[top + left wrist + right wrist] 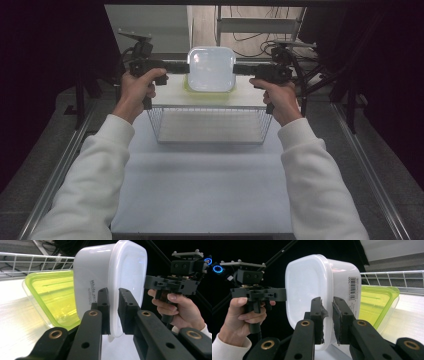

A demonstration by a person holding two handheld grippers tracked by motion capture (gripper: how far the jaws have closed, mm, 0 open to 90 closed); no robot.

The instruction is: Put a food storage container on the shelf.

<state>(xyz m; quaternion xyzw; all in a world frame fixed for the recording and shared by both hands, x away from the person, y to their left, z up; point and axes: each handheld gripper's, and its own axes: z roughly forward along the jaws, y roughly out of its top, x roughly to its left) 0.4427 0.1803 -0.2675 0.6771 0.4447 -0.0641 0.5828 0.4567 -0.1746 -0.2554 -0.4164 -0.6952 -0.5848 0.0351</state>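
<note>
Both grippers' jaws hold white container (211, 69) level, lid up.

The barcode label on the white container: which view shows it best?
The right gripper view: the barcode label faces that camera on the white container. The left gripper view shows its opposite side with printed text; the high view shows its lid.

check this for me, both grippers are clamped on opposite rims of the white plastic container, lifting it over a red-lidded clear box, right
Nearly. The lid of the clear box under the white plastic container is yellow-green, not red, as the left gripper view shows. The rest holds: the left gripper and right gripper are each clamped on an opposite rim.
</note>
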